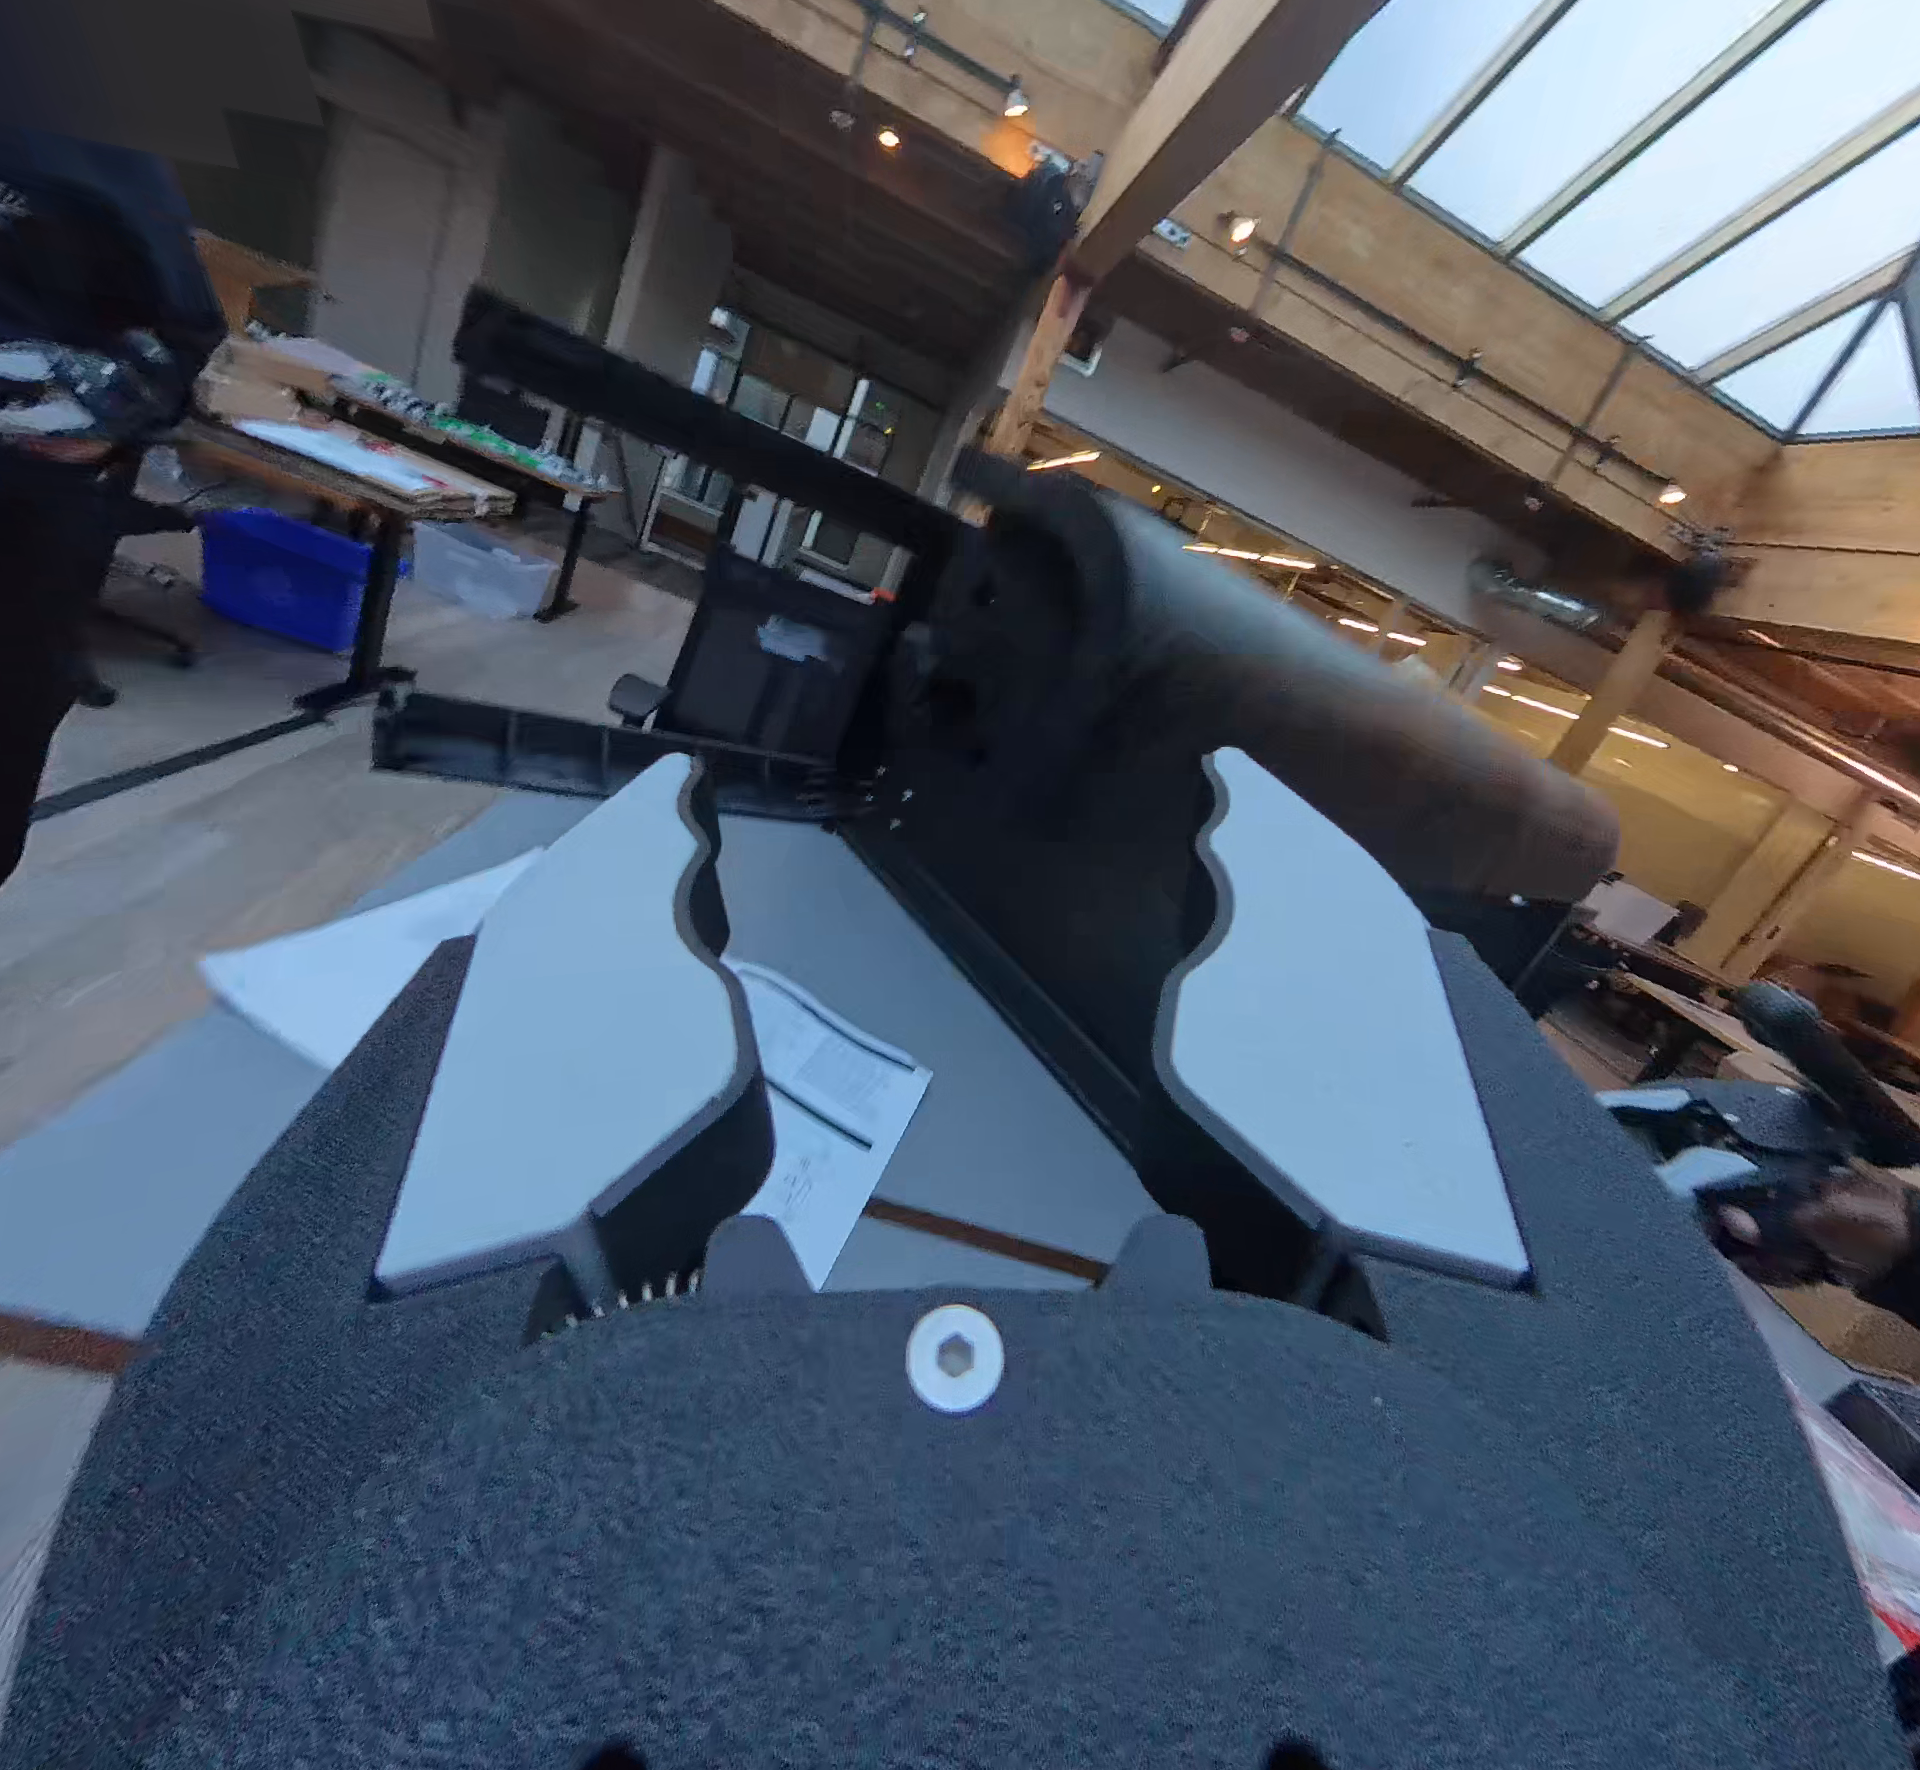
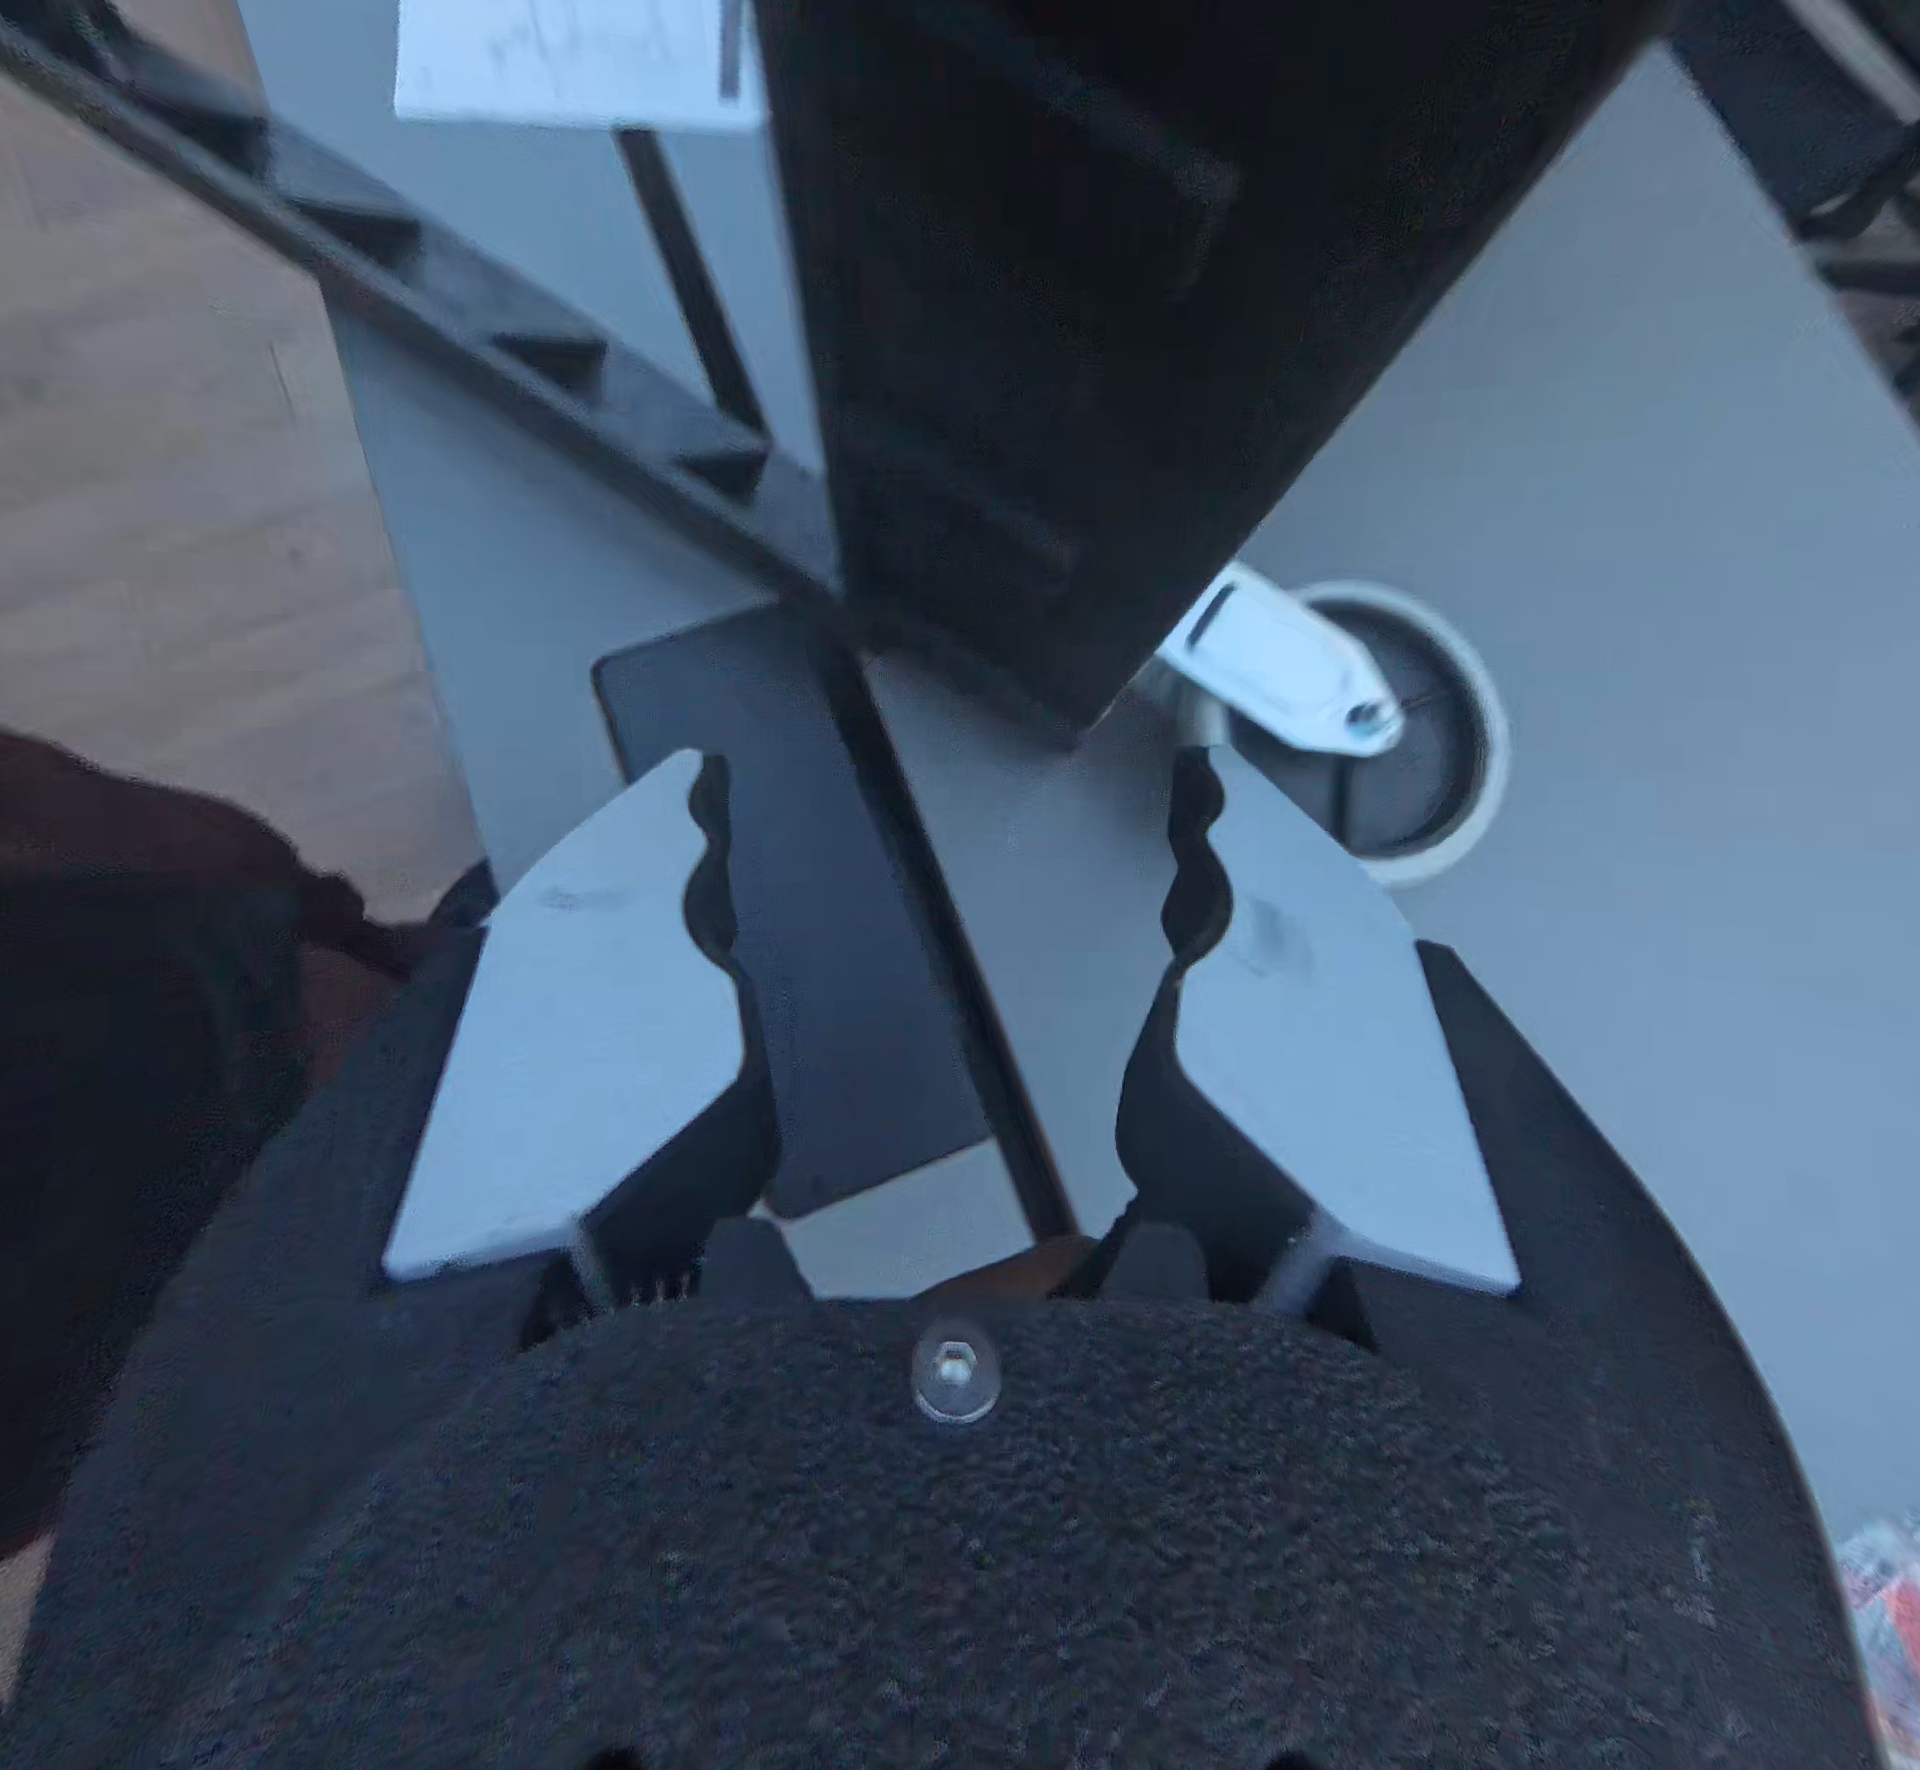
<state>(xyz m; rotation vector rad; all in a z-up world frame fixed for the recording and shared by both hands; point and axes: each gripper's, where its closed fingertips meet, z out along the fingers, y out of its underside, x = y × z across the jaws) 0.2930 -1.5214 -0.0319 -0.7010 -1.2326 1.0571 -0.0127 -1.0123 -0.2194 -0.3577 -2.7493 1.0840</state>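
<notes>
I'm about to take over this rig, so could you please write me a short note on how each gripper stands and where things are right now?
Left gripper: open, empty, raised above the grey table, pointing at a dark padded chair part that stands on it. Printed sheets lie on the table below its left finger.
Right gripper: open, empty, over the same table, above a flat black plate. Just ahead are the lower corner of a large black part and a caster wheel with a silver bracket.
Done: nothing is held by either gripper.
Left: cannot be told from these views.
</notes>
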